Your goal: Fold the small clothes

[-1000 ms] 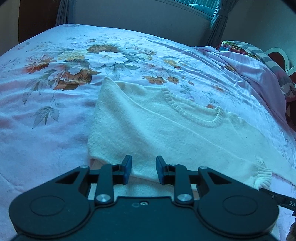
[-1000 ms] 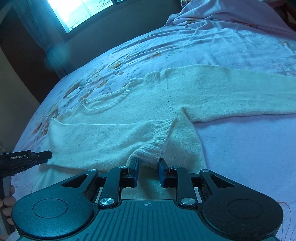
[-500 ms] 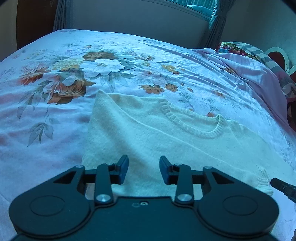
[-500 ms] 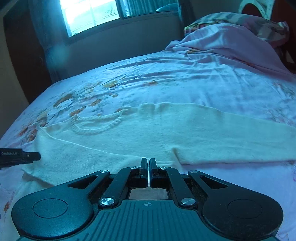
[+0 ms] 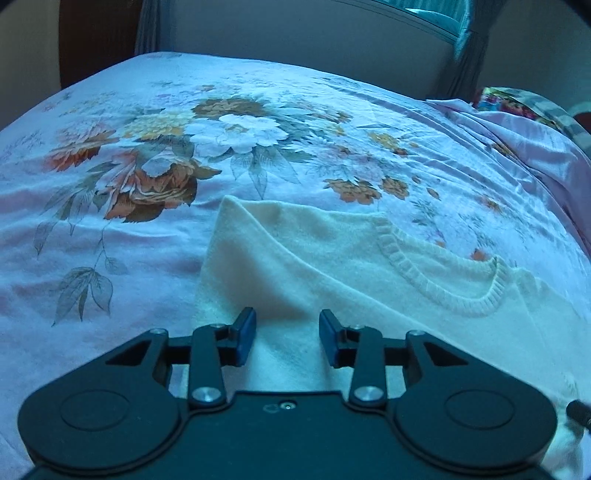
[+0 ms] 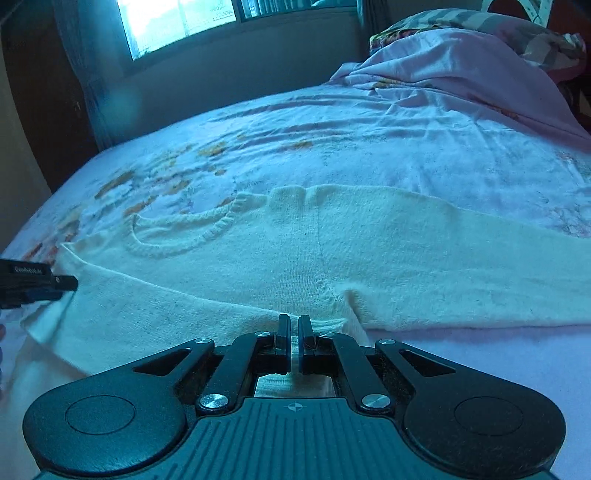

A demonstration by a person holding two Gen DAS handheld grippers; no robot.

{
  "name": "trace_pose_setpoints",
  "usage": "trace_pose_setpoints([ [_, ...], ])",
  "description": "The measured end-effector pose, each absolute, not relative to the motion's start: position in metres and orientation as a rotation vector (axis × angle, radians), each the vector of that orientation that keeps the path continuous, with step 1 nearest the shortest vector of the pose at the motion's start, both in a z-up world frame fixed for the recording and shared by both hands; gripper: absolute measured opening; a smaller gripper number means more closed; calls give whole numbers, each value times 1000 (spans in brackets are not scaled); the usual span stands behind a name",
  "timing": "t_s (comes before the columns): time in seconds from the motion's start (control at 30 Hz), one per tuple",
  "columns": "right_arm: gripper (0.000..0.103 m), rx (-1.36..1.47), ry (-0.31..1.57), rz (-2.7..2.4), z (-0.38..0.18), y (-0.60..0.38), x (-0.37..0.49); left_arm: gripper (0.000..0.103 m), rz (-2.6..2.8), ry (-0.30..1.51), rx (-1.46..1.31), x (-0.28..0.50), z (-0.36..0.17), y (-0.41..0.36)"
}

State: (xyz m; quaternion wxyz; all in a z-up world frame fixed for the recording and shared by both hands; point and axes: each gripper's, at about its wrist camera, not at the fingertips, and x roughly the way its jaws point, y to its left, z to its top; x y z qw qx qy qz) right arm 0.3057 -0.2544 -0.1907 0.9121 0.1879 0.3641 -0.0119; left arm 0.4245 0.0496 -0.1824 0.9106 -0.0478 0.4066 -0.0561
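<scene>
A cream knit sweater (image 5: 369, 280) lies face up on the floral bedspread (image 5: 110, 258). One sleeve is folded slantwise over its body, and the other sleeve (image 6: 480, 266) stretches out flat to the right. My left gripper (image 5: 287, 332) hovers open over the folded shoulder edge; cloth shows between the pads, which stand clear of it. Its tip (image 6: 55, 284) appears at the left edge of the right wrist view. My right gripper (image 6: 294, 332) is shut on the folded sleeve's ribbed cuff (image 6: 328, 323), and a pale sliver of knit shows between its pads. Its tip (image 5: 580, 411) appears at the left wrist view's right edge.
A rumpled pink blanket (image 6: 461, 74) and a patterned pillow (image 6: 517, 26) are heaped at the head of the bed. A wall with a window (image 6: 177, 26) and curtains runs behind. The bed's edge drops off on the far left (image 6: 22, 229).
The right gripper's jaws closed on the cuff that stood between them. The left gripper's jaws spread a little wider and it moved toward the sweater's folded shoulder corner.
</scene>
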Motion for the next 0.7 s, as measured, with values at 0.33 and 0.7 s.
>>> trace_pose_setpoints([
  [0.33, 1, 497, 807, 36, -190, -265, 257, 38, -181, 833, -32, 362, -183, 34],
  [0.7, 45, 493, 780, 46, -195, -271, 265, 38, -179, 844, -39, 359, -181, 35],
])
